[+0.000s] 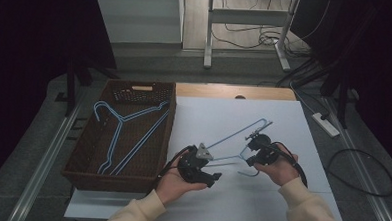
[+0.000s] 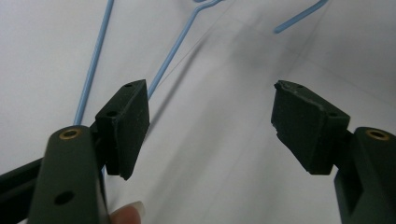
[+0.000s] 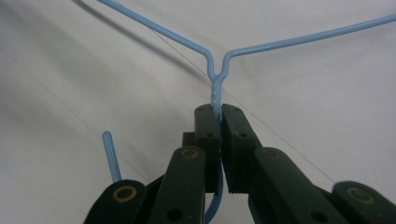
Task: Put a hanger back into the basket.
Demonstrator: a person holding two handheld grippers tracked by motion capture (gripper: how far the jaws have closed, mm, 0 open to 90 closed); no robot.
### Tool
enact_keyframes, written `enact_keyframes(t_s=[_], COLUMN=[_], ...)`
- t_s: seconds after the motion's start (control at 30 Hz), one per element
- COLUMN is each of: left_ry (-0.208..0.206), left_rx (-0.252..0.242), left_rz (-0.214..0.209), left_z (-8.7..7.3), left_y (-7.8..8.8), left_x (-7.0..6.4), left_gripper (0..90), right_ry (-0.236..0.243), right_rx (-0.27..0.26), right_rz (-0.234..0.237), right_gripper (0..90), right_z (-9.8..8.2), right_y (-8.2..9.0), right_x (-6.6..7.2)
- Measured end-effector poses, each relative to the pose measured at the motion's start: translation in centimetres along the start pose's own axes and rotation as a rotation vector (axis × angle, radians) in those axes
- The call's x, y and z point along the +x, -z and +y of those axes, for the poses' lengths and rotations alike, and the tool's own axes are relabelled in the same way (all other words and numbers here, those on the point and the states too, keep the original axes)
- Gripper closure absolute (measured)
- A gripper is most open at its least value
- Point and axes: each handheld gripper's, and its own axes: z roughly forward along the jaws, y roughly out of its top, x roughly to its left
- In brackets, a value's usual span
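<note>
I'm clamping my right tongs point(image 3: 218, 116) on the twisted neck of the blue wire hanger point(image 1: 235, 135) lying on the white worktop point(image 1: 283, 119) right of the wicker basket point(image 1: 89, 158), while my left tongs point(image 2: 210, 126) are gaping wide beside the hanger, gripping nothing.

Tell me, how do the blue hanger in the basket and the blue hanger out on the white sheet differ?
The hanger in the basket lies loose inside the brown basket, untouched; the hanger on the white sheet is pinched at its twisted neck by the right gripper. The basket one's hook points to the basket's far end; the other's hook curls toward the person. The open left gripper holds neither. Both are thin blue wire.
</note>
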Motion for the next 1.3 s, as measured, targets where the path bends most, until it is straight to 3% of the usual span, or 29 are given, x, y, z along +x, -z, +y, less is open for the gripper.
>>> enact_keyframes(t_s=[0.37, 0.83, 0.97, 1.13, 1.3], left_ry=[0.002, -0.014, -0.01, -0.016, -0.028], left_rx=[0.039, 0.039, 0.054, 0.076, 0.069], left_rz=[0.05, 0.053, 0.052, 0.046, 0.056], left_z=[0.3, 0.5, 0.4, 0.4, 0.5], left_y=[-3.2, -4.7, -5.1, -5.4, -5.2], left_x=[1.0, 2.0, 2.3, 2.4, 2.5], left_gripper=[30.0, 37.1, 45.1, 62.7, 75.3], right_ry=[0.006, 0.01, 0.014, 0.017, 0.017], right_rx=[-0.002, -0.007, -0.008, -0.015, -0.02], right_rz=[-0.001, -0.006, -0.005, -0.003, 0.003], right_gripper=[86.6, 86.5, 86.5, 86.5, 86.4], right_z=[-0.1, -0.1, -0.1, 0.0, -0.1], right_y=[0.1, 0.4, 0.6, 0.8, 1.0], right_x=[0.0, 0.2, 0.2, 0.4, 0.3])
